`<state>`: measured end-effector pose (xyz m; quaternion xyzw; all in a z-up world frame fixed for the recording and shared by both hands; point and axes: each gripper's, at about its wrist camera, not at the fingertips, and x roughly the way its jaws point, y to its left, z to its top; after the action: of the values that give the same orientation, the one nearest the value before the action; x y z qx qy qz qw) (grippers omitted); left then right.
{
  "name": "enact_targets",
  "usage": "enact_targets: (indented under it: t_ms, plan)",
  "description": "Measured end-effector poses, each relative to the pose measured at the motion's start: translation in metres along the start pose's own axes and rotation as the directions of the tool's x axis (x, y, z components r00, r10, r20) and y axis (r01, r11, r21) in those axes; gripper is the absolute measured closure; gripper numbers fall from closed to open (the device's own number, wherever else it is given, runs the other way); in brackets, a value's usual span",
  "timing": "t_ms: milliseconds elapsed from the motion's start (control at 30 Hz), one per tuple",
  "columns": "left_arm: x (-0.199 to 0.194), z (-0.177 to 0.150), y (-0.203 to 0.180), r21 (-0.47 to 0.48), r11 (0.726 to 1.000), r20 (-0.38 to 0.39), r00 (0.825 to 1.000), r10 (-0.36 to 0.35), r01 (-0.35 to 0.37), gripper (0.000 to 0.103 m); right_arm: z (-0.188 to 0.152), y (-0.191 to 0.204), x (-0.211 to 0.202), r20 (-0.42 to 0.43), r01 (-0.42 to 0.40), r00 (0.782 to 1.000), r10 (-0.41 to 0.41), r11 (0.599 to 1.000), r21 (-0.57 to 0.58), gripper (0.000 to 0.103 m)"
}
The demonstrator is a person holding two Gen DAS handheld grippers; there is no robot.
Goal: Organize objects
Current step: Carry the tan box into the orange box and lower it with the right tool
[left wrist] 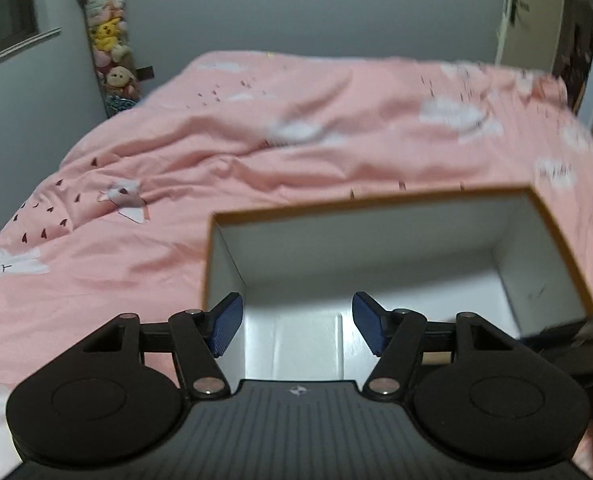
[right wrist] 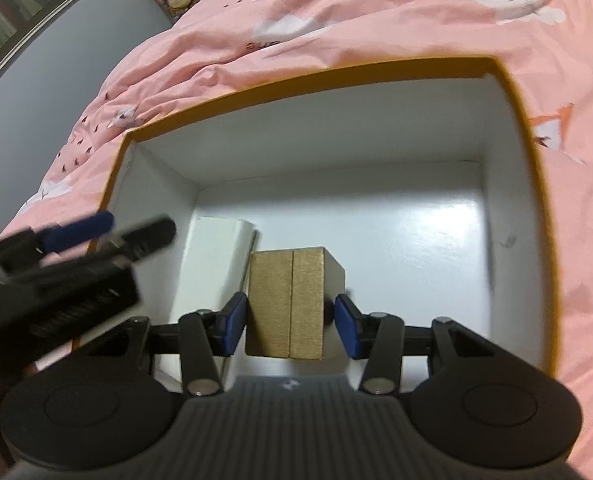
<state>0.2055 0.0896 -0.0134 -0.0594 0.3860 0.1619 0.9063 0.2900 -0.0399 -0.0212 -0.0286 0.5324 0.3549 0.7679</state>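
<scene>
An open box with an orange rim [right wrist: 528, 120] and white inside lies on the pink bed; it also shows in the left wrist view [left wrist: 552, 236]. My right gripper [right wrist: 290, 324] is inside the box, its blue pads on either side of a small gold box [right wrist: 286, 304]; a small gap shows at the right pad. A white flat box [right wrist: 212, 264] lies on the box floor to its left. My left gripper [left wrist: 296, 324] is open and empty above the box's near left part; it also shows blurred in the right wrist view [right wrist: 80, 236].
A pink patterned duvet [left wrist: 256, 140] covers the bed. A hanging column of plush toys [left wrist: 108, 40] stands at the far left corner by the grey wall. A window ledge [left wrist: 16, 48] is at the left.
</scene>
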Motion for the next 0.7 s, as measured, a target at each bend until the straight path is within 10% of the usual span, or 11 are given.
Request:
enact_targets:
  t_ms: [700]
  plan:
    - [0.018, -0.018, 0.100, -0.319, 0.941, -0.047, 0.990, -0.135, 0.113, 0.030, -0.004, 0.051, 0.057, -0.117, -0.013, 0.993, 0.010, 1.000, -0.021, 0.054]
